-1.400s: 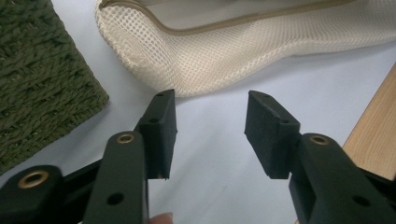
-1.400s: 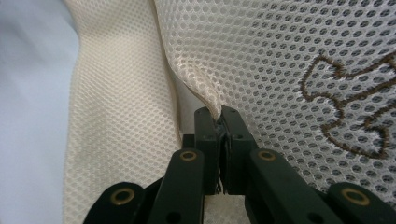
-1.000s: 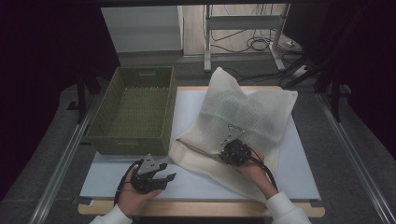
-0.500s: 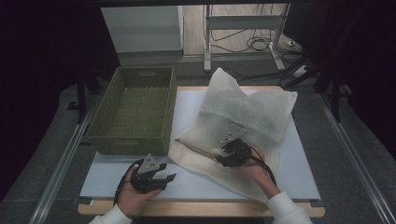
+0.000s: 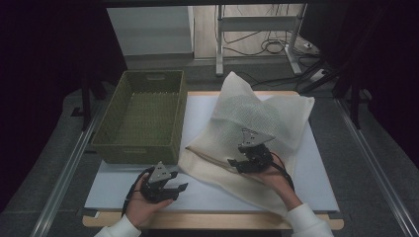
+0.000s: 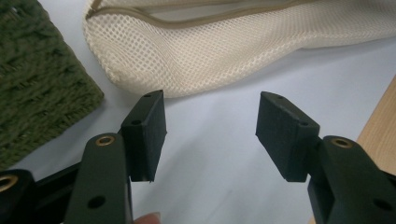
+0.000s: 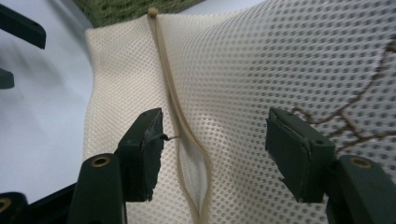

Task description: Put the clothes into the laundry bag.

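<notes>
A cream mesh bag (image 5: pixel 249 128) is laid on the white mat (image 5: pixel 207 192), just right of the green basket (image 5: pixel 141 118), its zipper (image 7: pixel 180 126) partly parted. The right gripper (image 5: pixel 245 160) is held over the bag's near part, jaws spread either side of the zipper, nothing gripped. The left gripper (image 5: pixel 165 186) is held open over bare mat near the basket's front corner.

Green woven basket (image 5: pixel 141 118) sits on the white mat (image 5: pixel 207 192) at about 10 o'clock. Cream mesh bag (image 5: pixel 257 118) sprawls around 2 o'clock, just beside it.
</notes>
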The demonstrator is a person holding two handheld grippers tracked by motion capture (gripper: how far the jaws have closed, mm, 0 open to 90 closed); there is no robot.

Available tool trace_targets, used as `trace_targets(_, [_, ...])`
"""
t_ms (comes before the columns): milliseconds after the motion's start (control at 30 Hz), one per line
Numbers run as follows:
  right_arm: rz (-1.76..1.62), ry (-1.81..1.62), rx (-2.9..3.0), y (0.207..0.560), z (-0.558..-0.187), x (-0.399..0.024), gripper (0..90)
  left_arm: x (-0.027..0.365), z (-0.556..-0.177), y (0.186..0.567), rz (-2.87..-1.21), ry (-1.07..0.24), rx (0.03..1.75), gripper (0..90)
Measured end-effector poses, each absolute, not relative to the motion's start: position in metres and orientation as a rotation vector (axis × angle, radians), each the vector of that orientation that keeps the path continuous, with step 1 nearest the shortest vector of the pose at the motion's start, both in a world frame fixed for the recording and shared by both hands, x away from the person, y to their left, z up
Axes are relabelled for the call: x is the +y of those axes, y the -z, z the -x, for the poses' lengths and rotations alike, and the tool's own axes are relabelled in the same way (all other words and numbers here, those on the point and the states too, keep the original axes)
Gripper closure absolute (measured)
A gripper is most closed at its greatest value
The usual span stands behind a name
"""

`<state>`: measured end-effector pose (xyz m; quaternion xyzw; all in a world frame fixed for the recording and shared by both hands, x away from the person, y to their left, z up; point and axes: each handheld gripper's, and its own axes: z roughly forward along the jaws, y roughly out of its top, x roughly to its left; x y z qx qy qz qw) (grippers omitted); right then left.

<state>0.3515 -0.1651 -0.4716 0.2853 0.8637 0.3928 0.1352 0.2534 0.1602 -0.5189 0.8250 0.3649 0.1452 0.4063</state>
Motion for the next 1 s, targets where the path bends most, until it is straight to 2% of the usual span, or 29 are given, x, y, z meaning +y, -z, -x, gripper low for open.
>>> trace_targets(233, [-0.857, -1.194, 2.414, 0.465, -0.34, -0.182, 32.1, 0.167, -0.256, 0.512, -2.044, -0.381, 0.947, 39.5])
trace_targets(467, [-0.923, -1.296, 2.253, 0.46, -0.315, -0.226, 31.7, 0.184, -0.25, 0.516, -2.02, -0.389, 0.994, 36.8])
trace_targets(733, [-1.02, -1.327, 2.192, 0.487, -0.283, -0.276, 30.7, 0.203, -0.246, 0.517, -2.001, -0.396, 1.034, 36.1])
trace_targets(1000, [-1.064, -1.268, 2.199, 0.504, -0.276, -0.29, 30.0, 0.209, -0.255, 0.521, -2.005, -0.379, 1.056, 36.0])
